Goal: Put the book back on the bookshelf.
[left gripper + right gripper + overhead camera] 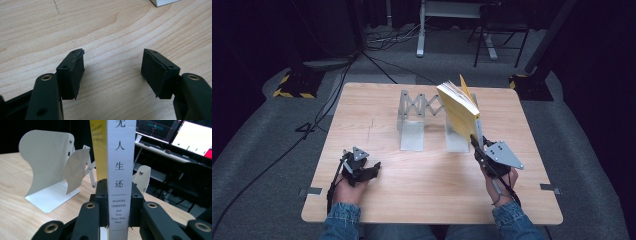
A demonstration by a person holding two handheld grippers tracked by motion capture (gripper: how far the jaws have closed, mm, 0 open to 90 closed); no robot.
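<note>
The high view looks forward and down over the whole table (412, 190). The left gripper view sits very close above bare wood, probably near 7 o'clock. The right gripper view faces the bookend rack (47, 170) near 12 o'clock (412, 117), shared with the high view.

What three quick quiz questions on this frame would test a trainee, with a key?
1. True or false: the right gripper is shut on the book.
2. Which is between the open pads of the left gripper? A) the book B) nothing, just table C) a cable
3. Fill in: the book is held near the metal ____.

Key: 1 true; 2 B; 3 book rack.
</note>
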